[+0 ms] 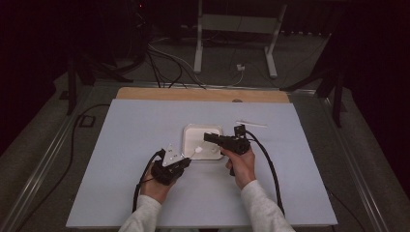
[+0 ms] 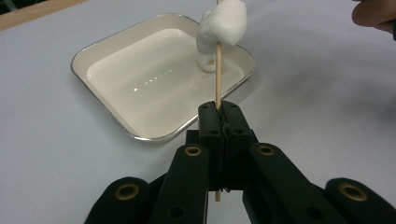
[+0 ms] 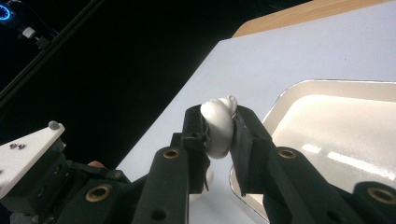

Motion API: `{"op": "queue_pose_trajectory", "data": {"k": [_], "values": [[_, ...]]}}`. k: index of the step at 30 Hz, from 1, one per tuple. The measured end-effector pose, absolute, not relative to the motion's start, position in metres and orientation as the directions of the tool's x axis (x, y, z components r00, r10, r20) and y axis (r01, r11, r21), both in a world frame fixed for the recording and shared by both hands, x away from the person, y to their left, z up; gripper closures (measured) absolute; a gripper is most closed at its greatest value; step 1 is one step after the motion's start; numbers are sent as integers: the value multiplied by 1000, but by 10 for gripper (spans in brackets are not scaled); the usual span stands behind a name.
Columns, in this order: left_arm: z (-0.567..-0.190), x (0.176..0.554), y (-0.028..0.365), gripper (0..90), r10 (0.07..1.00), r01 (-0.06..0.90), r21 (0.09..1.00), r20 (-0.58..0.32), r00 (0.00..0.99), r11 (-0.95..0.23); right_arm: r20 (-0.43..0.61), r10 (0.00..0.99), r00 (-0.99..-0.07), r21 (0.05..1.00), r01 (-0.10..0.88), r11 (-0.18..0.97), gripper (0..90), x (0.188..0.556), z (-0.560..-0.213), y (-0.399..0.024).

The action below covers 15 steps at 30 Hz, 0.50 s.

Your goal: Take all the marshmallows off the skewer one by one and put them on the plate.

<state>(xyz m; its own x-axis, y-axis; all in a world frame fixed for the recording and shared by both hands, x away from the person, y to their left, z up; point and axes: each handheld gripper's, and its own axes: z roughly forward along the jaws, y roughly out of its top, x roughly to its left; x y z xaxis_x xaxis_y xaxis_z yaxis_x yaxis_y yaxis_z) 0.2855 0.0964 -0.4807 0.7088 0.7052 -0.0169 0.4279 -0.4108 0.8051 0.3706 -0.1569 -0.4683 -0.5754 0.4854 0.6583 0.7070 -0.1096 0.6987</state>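
Observation:
My left gripper (image 2: 218, 109) is shut on a thin wooden skewer (image 2: 217, 79) that carries a white marshmallow (image 2: 222, 32) near its upper end. From the left gripper (image 1: 186, 161), that skewer and marshmallow (image 1: 198, 150) reach over the near edge of a cream tray (image 1: 187, 131). My right gripper (image 3: 219, 113) is shut on a second white marshmallow (image 3: 218, 133), squeezed between its pads above the tray's (image 3: 327, 84) left rim. In the high view the right gripper (image 1: 207, 137) points left over the tray, just beyond the skewer's tip.
The tray (image 2: 100, 98) is shiny inside and sits mid-table on a pale blue mat (image 1: 145, 125). A white stick-like strip (image 1: 251, 123) lies to its upper right. A wooden table edge (image 1: 203, 94) runs along the back, with dark floor and cables beyond.

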Motion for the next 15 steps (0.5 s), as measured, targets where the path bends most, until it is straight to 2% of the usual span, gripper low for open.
{"op": "queue_pose_trajectory", "data": {"k": [11,15], "values": [[-483,285,101,900,713,438,792,-6,702,-424,676,480,-559,682,721,-121,762,372,-470,-156],[-482,284,99,900,709,433,804,-19,705,-408,696,446,-562,667,737,-113,668,372,-473,-153]]}}
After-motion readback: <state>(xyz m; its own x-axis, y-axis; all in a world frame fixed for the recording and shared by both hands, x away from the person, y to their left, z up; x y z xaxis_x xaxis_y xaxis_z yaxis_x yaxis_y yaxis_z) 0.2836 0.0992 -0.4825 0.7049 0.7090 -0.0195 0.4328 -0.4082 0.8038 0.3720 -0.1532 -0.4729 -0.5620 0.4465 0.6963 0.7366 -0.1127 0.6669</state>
